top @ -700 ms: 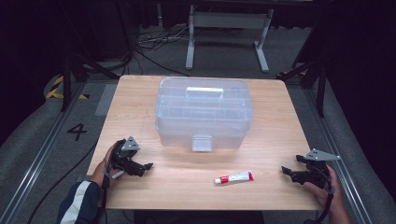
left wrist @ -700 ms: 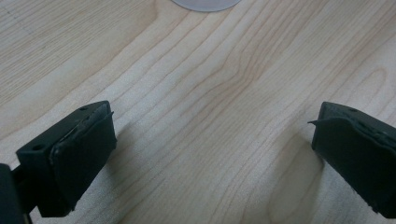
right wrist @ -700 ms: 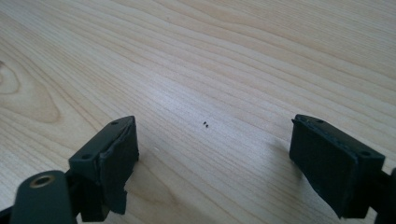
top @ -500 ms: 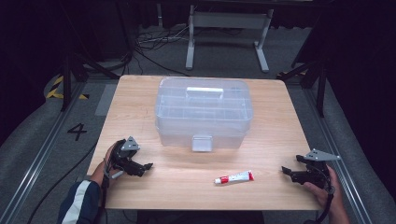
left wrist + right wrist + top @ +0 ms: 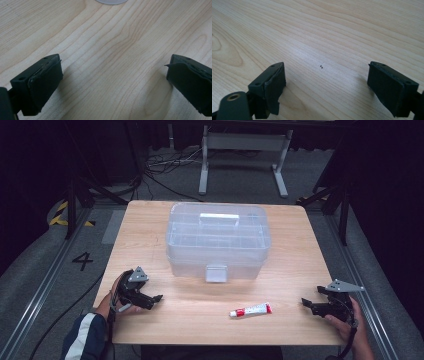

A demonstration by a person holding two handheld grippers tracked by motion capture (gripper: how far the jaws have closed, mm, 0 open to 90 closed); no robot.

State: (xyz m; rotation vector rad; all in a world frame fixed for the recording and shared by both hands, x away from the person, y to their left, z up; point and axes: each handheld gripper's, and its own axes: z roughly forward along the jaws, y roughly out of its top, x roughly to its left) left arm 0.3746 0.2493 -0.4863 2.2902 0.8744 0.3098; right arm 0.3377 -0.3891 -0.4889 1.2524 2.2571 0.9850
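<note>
Red-and-white tube (image 5: 250, 310) is lying untouched on the table (image 5: 150, 225), just in front of the shut clear box (image 5: 218, 240), so nothing looks started. Right gripper (image 5: 311, 304) is resting nearest it, left gripper (image 5: 152, 301) well apart, both gaping wide and holding nothing

Table (image 5: 150, 225) bright, surroundings dark; claw views slightly soft.
</note>
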